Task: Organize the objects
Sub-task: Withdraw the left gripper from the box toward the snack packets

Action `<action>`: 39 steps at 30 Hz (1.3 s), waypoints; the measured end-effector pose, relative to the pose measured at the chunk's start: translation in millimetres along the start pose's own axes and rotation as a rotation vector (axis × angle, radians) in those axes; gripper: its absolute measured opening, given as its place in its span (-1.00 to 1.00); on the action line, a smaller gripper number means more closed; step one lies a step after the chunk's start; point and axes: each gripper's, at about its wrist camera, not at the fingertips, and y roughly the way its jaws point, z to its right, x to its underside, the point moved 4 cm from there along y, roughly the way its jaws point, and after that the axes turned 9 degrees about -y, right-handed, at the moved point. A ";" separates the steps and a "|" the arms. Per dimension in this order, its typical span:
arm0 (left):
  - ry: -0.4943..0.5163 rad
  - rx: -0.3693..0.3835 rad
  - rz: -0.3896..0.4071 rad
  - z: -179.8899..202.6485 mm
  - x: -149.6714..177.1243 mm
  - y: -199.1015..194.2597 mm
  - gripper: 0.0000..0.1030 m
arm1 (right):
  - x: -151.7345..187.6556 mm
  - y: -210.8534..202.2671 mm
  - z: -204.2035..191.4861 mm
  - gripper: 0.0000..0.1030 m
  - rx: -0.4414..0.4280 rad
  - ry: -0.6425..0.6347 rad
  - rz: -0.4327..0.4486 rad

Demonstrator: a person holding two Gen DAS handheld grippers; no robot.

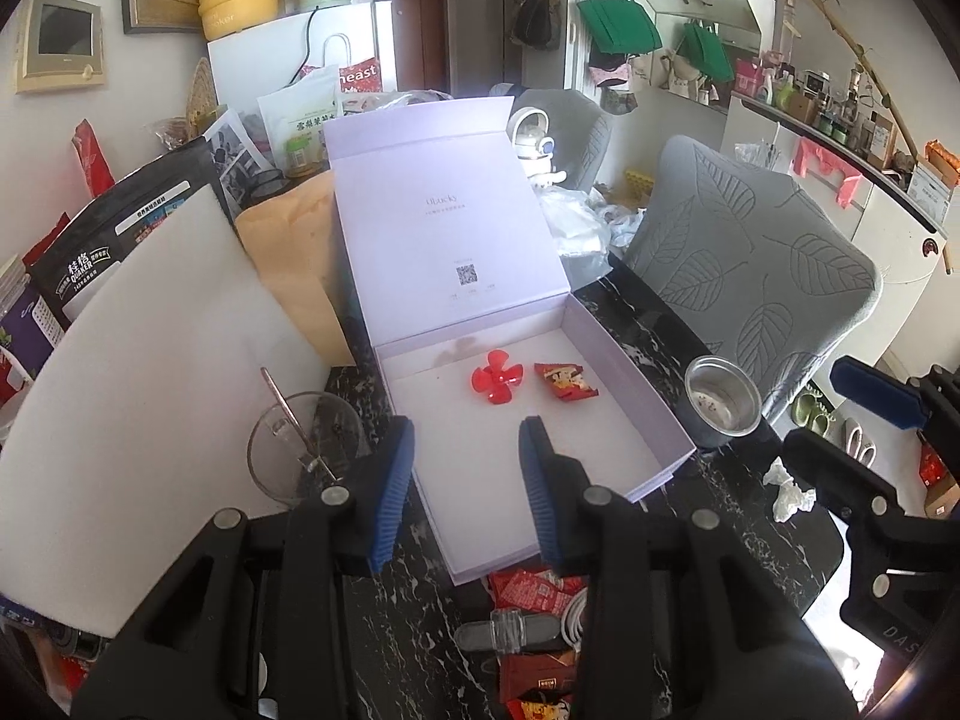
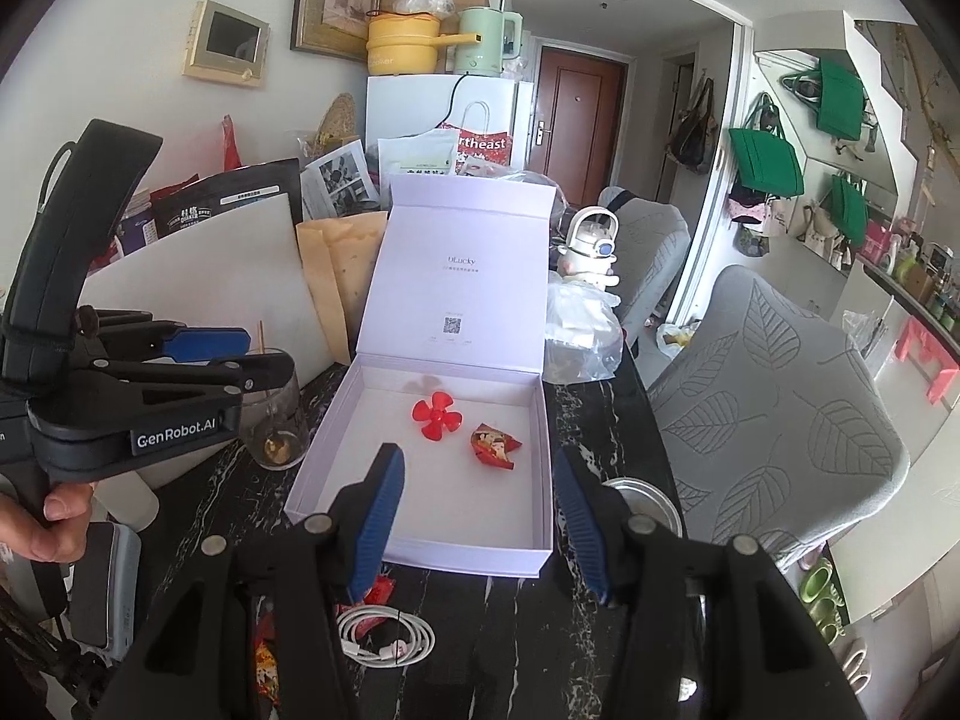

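Observation:
An open pale lilac gift box [image 1: 654, 414] [image 2: 543, 414] stands on the black marble table with its lid up. Inside lie a red plastic propeller [image 1: 495, 385] [image 2: 435, 414] and a red snack packet [image 1: 565, 381] [image 2: 493, 444]. My left gripper [image 1: 467, 489] is open and empty, above the box's near edge. My right gripper [image 2: 480, 531] is open and empty, above the box's front wall. In front of the box lie more red snack packets [image 1: 528, 591], a clear clip [image 1: 510, 630] and a coiled white cable [image 2: 387, 636].
A glass cup with a spoon [image 1: 300, 444] [image 2: 276, 420] stands left of the box, against a white foam board [image 1: 132, 390]. A steel cup [image 1: 723, 402] [image 2: 645, 501] stands right of it. A crumpled tissue [image 1: 789, 492] lies by the table's edge. Grey chairs [image 2: 780, 408] stand to the right.

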 end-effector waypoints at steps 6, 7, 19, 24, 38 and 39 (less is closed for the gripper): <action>0.017 0.014 0.001 2.1 22.0 -13.4 -0.12 | 19.8 -14.7 -12.2 0.10 -0.015 0.013 -0.002; 0.019 0.013 0.002 2.1 26.3 -15.1 -0.10 | 23.4 -16.1 -14.4 0.10 -0.016 0.014 -0.005; 0.040 0.010 -0.032 -0.8 77.2 -12.7 0.01 | 72.6 -26.4 -52.2 0.17 -0.055 0.003 -0.057; 0.039 0.033 -0.068 -4.4 101.8 -9.2 0.02 | 89.0 -24.7 -61.8 0.17 -0.097 0.036 -0.083; 0.070 0.042 -0.137 -7.0 154.3 -2.4 0.17 | 136.5 -4.4 -84.3 0.17 -0.197 0.044 -0.136; 0.078 0.043 -0.146 -5.5 158.8 -0.7 0.19 | 140.7 -2.4 -85.2 0.17 -0.202 0.045 -0.143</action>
